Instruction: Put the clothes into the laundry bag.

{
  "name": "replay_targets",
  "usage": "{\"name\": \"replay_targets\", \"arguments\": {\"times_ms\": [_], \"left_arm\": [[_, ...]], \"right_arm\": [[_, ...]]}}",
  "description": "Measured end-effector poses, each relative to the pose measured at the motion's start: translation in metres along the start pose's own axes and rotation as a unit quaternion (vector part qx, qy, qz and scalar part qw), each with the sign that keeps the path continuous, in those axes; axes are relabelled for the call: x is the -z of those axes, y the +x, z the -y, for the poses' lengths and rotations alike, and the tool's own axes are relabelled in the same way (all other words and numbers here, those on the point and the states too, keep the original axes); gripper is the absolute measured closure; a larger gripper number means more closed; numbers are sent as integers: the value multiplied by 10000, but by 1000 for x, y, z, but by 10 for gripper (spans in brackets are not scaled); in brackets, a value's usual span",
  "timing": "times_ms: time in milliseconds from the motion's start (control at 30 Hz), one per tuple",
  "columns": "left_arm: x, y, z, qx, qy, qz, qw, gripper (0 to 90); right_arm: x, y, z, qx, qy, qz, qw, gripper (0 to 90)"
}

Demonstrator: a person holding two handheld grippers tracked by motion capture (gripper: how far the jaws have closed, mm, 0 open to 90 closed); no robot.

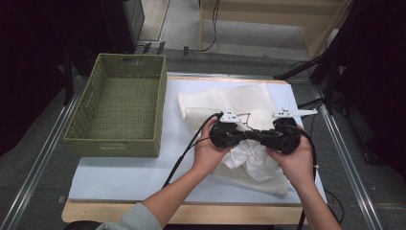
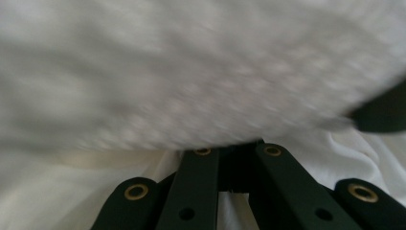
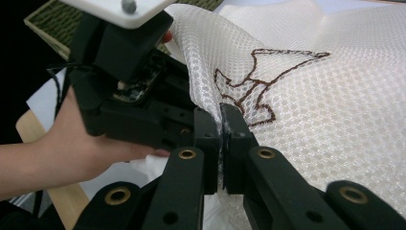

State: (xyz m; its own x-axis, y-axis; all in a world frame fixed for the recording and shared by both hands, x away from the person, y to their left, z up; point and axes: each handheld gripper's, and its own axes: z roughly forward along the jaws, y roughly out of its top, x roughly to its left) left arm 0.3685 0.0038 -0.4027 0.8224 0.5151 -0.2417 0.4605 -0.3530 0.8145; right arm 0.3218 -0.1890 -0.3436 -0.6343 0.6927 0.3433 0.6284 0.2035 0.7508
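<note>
Both of my hand-held grippers meet over the middle of the tabletop [image 1: 119,179], nearly touching each other. My right hand-held gripper [image 3: 223,132] has its jaws pressed together on a fold of the white mesh cloth [image 3: 335,110], the fabric squeezed thin between the two black pads right beside a brown stitched outline [image 3: 258,81] on the mesh. My left hand-held gripper [image 1: 229,134] sits just beside it, and in its own view its jaws disappear under blurred white fabric; they are shut on the cloth too, though the pinch itself is hidden there. In the right gripper view my left hand [image 3: 62,153] wraps around the left gripper's black body, with its white top plate above.

From above, the cloth lies bunched on a white sheet [image 1: 110,177] that covers the tabletop, gathered into a knot-like bundle below the two grippers and spreading flatter toward the far edge. A green woven basket [image 1: 119,103] stands to the left of the cloth, just beside it. Black cables [image 1: 184,153] trail from the grippers toward me.
</note>
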Motion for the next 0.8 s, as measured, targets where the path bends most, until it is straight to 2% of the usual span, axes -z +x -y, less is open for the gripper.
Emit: {"name": "replay_targets", "arguments": {"times_ms": [33, 100, 167, 333, 533, 600, 667, 800], "left_arm": [[-2, 8, 0, 263, -34, 117, 9996, 900], [-4, 17, 1, 469, -14, 221, 9987, 900], [-4, 23, 2, 533, 107, 289, 9981, 900], [4, 24, 3, 419, 279, 220, 9985, 900], [15, 23, 5, 265, 444, 206, 9985, 871], [20, 23, 4, 206, 539, 260, 9980, 853], [25, 24, 5, 238, 518, 399, 9976, 849], [42, 25, 6, 79, 598, 268, 9978, 864]], "right_arm": [[0, -1, 0, -12, -3, -20, 10000, 885], [-1, -2, 1, 0, 28, 28, 10000, 884], [-5, -5, 3, 9, 67, 98, 9999, 883], [-17, -13, 10, 31, 221, 145, 9996, 882], [-23, -16, 13, 153, 319, 236, 9991, 883], [-25, -19, 14, 167, 353, 298, 9988, 883], [-26, -22, 16, 82, 345, 253, 9991, 883], [-26, -24, 16, 85, 369, 256, 9990, 883]]}}
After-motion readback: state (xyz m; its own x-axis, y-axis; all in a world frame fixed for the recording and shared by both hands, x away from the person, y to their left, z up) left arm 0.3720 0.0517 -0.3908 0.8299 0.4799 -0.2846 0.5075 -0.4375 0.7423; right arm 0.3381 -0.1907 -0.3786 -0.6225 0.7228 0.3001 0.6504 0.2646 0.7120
